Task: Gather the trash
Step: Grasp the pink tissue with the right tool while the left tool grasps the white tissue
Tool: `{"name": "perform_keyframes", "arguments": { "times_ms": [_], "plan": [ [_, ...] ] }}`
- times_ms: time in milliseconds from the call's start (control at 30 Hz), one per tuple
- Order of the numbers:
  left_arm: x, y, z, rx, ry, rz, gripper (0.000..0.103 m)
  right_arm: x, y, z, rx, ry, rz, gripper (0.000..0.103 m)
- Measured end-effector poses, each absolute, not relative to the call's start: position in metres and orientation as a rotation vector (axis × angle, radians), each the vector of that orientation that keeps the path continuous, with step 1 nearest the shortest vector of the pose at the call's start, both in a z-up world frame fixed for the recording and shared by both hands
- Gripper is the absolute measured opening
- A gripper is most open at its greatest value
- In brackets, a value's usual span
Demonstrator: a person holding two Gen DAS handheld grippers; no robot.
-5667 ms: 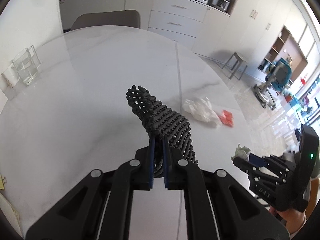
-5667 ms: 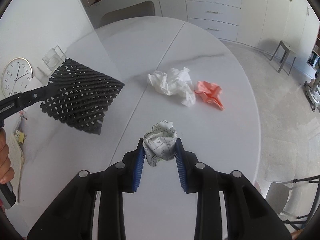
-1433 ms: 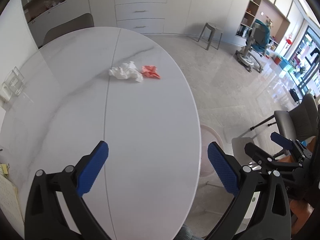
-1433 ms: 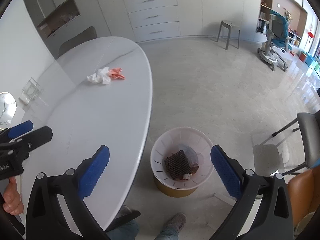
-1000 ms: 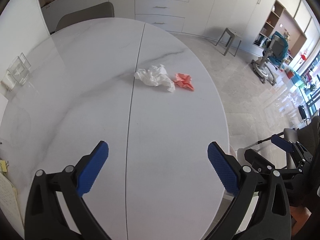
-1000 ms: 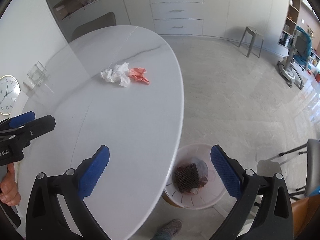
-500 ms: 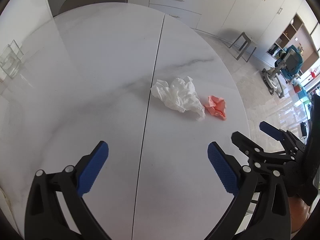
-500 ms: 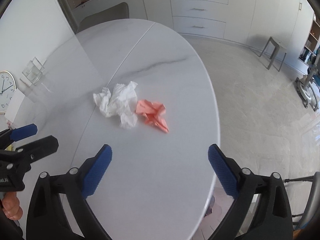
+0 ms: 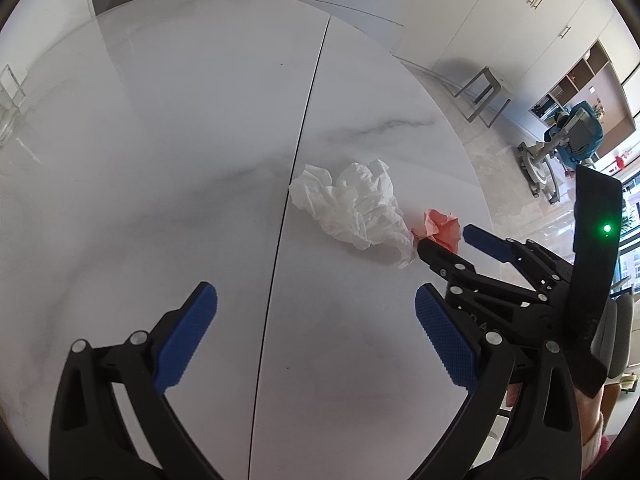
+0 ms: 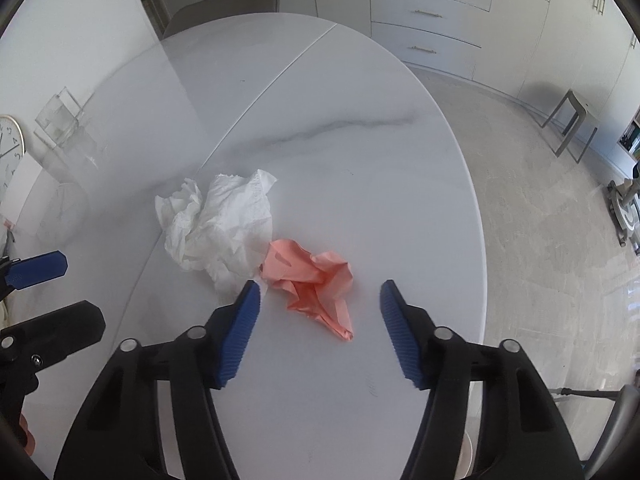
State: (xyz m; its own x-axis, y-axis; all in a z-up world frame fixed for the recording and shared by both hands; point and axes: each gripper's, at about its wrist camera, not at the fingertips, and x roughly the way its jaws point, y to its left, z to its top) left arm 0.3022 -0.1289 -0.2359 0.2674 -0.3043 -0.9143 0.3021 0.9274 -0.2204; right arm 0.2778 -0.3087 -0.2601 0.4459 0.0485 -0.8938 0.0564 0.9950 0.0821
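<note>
Trash, two crumpled pieces, on the white marble desk (image 10: 360,152). Right claw (image 10: 320,292) unclenched, angled steeply down, jaws just narrowing but not pressing on anything. Pink crumpled paper (image 10: 316,280) between its blue pads, nearer the left pad (image 10: 240,336) than the right, no contact visible on either side. White crumpled tissue (image 10: 224,224) just beyond the left pad and touching the pink paper's far-left edge. Seam in the desk top running away past the tissue's left side. Rounded desk rim close on the right of the claw, pale tiled floor (image 10: 540,240) below it. Far ahead, a grey chair back and white drawer cabinets (image 10: 432,12); off to the far right, a small stool (image 10: 572,124). Far left, a clear holder and part of a clock face (image 10: 8,140).

Left claw (image 9: 316,320) spread wide, nothing between its pads, hanging above bare desk nearer than the tissue (image 9: 356,208). Tissue ahead of it, slightly right of centre. Right claw seen from this side at lower right, fingertips flanking the pink paper (image 9: 442,228), a green light on its body.
</note>
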Motion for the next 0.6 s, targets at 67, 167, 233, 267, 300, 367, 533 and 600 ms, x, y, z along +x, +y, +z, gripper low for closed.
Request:
{"name": "perform_keyframes", "arguments": {
  "times_ms": [67,167,233,267,300,367,533,600],
  "plan": [
    [0.303,-0.132,-0.238,-0.005,1.232,-0.416,0.095,0.282,-0.306,-0.263,0.092,1.119,0.002,0.044],
    [0.305,-0.137,-0.241,-0.003,1.239,-0.422,0.095,0.284,-0.304,-0.266,0.073,1.121,0.004,0.036],
    [0.308,-0.141,-0.243,-0.003,1.245,-0.423,0.095,0.282,-0.304,-0.266,0.067,1.121,0.003,0.033],
    [0.31,-0.142,-0.244,-0.007,1.245,-0.424,0.095,0.281,-0.304,-0.265,0.066,1.119,0.001,0.033],
    [0.312,-0.144,-0.245,-0.015,1.248,-0.422,0.095,0.28,-0.305,-0.264,0.072,1.117,0.0,0.033],
    [0.316,-0.148,-0.246,-0.025,1.25,-0.416,0.095,0.274,-0.307,-0.263,0.086,1.11,-0.003,0.032],
    [0.328,-0.167,-0.255,-0.014,1.26,-0.383,0.095,0.258,-0.323,-0.254,0.127,1.099,-0.04,0.033],
    [0.333,-0.177,-0.258,0.002,1.258,-0.379,0.095,0.25,-0.331,-0.252,0.148,1.096,-0.053,0.033]
  ]
}}
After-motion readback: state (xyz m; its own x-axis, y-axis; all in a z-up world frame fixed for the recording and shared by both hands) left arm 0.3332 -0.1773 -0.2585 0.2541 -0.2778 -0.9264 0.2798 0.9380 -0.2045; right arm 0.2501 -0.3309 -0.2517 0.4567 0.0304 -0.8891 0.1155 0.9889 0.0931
